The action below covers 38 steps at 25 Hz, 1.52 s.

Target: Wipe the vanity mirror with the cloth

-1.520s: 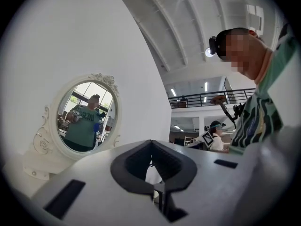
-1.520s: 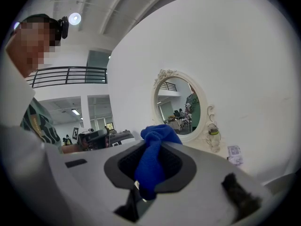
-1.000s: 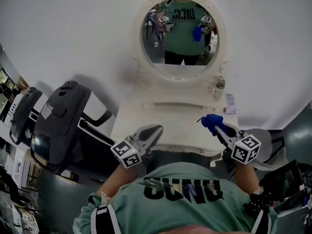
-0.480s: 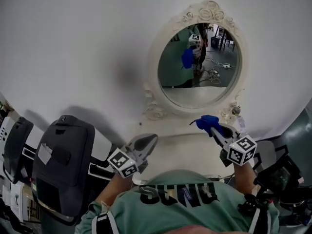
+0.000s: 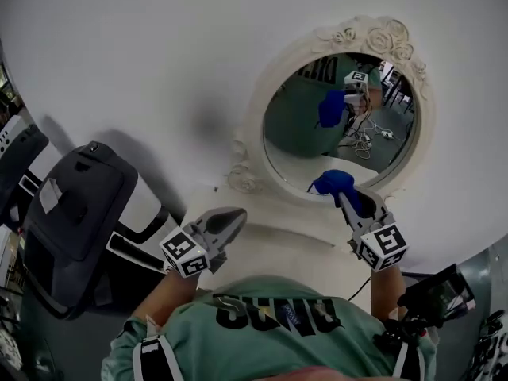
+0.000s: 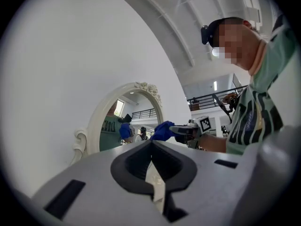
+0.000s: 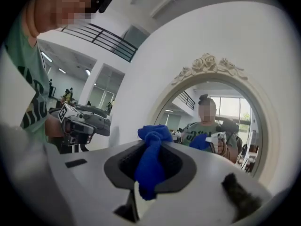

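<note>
The right hand-held gripper point(image 5: 343, 195) pinches the blue cloth point(image 5: 333, 182) just in front of the vanity mirror's point(image 5: 298, 137) lower rim. The left hand-held gripper point(image 5: 235, 216), jaws pressed together on nothing, hovers over the counter's point(image 5: 274, 222) left edge.

I can't see the whole cloth point(image 7: 153, 140) — part's swallowed by the tongs of the right gripper point(image 7: 148, 173). Mirror point(image 6: 113, 131) bottom sits behind the left gripper point(image 6: 151, 166), and the worktop point(image 5: 286, 222) front is blocked by the person's torso point(image 5: 278, 320).
</note>
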{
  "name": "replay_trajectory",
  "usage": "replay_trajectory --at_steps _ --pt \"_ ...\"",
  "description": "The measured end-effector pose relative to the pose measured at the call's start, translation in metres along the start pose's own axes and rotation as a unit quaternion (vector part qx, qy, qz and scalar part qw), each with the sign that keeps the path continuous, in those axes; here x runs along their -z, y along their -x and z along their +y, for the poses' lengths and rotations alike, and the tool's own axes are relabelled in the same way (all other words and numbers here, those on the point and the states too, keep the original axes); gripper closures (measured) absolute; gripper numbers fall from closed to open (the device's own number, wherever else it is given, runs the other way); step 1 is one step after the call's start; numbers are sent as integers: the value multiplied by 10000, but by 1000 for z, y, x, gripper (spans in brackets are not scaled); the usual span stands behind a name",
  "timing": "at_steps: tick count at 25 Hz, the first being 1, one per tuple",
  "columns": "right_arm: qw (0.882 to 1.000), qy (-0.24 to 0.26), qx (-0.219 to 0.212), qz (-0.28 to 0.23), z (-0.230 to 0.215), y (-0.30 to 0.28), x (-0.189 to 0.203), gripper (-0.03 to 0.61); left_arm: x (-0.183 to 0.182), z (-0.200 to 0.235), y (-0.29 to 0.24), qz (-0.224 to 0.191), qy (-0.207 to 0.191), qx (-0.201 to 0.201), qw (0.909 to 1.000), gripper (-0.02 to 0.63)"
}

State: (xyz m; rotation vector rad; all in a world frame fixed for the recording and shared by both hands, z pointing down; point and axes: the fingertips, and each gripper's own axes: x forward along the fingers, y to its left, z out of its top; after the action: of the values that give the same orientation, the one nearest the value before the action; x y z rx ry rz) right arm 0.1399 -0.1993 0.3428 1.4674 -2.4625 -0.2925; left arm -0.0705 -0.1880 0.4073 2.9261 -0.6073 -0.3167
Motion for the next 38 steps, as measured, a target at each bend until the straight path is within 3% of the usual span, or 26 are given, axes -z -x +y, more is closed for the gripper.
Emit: replay_trajectory --at_steps 6,8,11,14,23,31,38 --pt "9887 1352 477 -436 -53 -47 -59 526 -1 -2 -19 -92 -3 -380 9992 604" --pt "9754 1951 825 -615 -65 -65 -87 526 -3 3 -14 -112 -83 -532 9985 604" --pt "9464 2814 1407 -737 -77 -90 -130 526 -7 15 -3 -167 -159 -752 9969 604" --pt "9203 3322 1905 -801 -87 -117 -160 526 -9 27 6 -210 -154 -834 9962 603" --pt "8663 4180 2691 -486 -101 -168 -184 526 -7 56 20 -255 -39 -807 9964 604" --pt "8557 4254 2898 -526 -104 -169 -190 526 -13 60 37 -293 -58 -975 9948 604" --pt "8396 4694 2678 -551 -75 -185 -179 526 -10 56 35 -319 -37 -967 9948 604"
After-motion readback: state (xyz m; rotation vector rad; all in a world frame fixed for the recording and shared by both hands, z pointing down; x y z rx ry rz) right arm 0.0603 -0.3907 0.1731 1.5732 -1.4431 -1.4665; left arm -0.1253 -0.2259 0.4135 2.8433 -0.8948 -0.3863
